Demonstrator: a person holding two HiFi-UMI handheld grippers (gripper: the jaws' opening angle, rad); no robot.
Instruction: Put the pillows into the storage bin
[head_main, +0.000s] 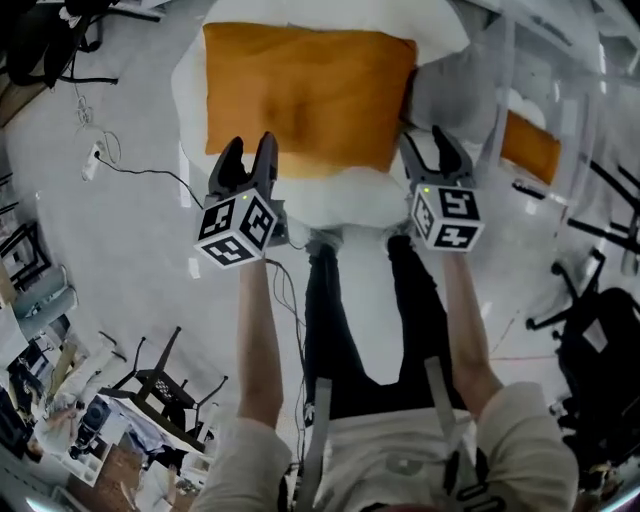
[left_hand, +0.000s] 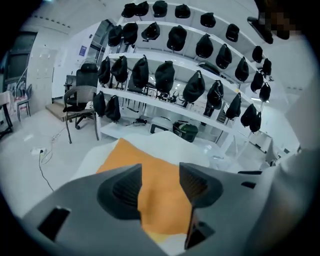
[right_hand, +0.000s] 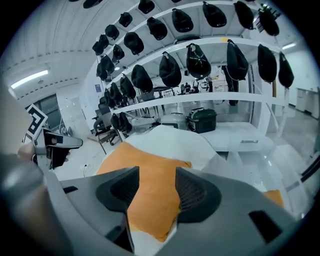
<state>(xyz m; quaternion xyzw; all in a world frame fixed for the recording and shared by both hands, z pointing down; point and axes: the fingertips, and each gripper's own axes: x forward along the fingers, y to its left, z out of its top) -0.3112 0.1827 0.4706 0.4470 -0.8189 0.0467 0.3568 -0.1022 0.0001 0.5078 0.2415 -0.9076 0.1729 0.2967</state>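
Jaws spread and empty, left gripper (head_main: 250, 152) and right gripper (head_main: 428, 146) hover at the near corners of the orange pillow (head_main: 305, 95) atop a white pillow (head_main: 350, 195). Soft and light, it likely suits corner pinches.

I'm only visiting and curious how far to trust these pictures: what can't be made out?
White pillows, head view: orange pillow covers them; one or several, unclear.
Second orange pillow, head view: mostly hidden in the clear storage bin, behind glare.
Dark items on shelves, left gripper view: too small to identify.
Left gripper and right gripper, head view: jaws open, but whether they touch the pillow is unclear.
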